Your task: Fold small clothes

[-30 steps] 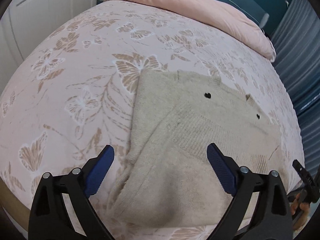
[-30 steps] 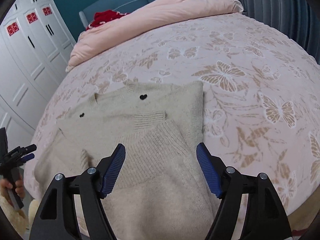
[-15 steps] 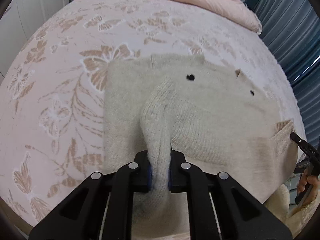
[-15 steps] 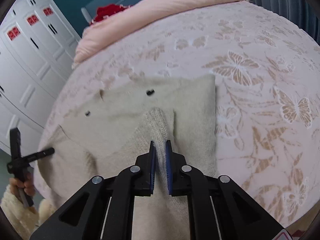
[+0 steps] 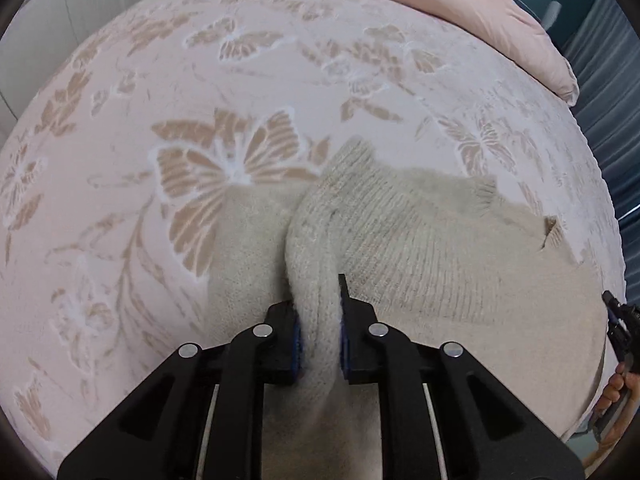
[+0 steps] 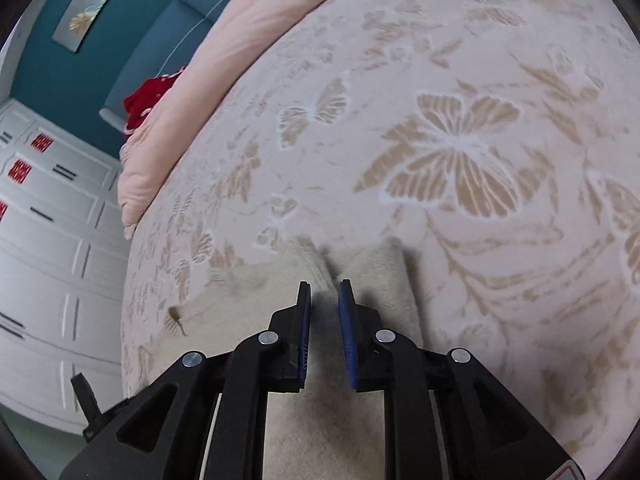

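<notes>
Sweater: a beige knit sweater [image 5: 420, 248] is lying on the bed, spreading toward the near right edge in the left wrist view; its ribbed part is bunching upward into a ridge that is running into the left tongs
Left tongs: the left tongs [image 5: 320, 332] are clenching a thick fold of the sweater between the blue pads [image 5: 296, 334], with knit bulging out on both sides of the pinch
Right tongs: the right tongs [image 6: 325, 320] are hovering over the sweater [image 6: 372, 272] with a narrow gap showing between the blue pads [image 6: 347, 320]; whether any cloth is sitting in that gap cannot be told
Bed: the bed [image 5: 240, 80] is wearing a pale pink cover with tan butterfly and leaf patterns
Duvet: a pink duvet [image 5: 460, 4] is lying rolled along the far end of the bed
Red cloth: a red cloth [image 6: 146, 98] is peeking out beside the duvet in the right wrist view
Wardrobe: white wardrobe doors [image 6: 44, 248] are standing at the left in the right wrist view
</notes>
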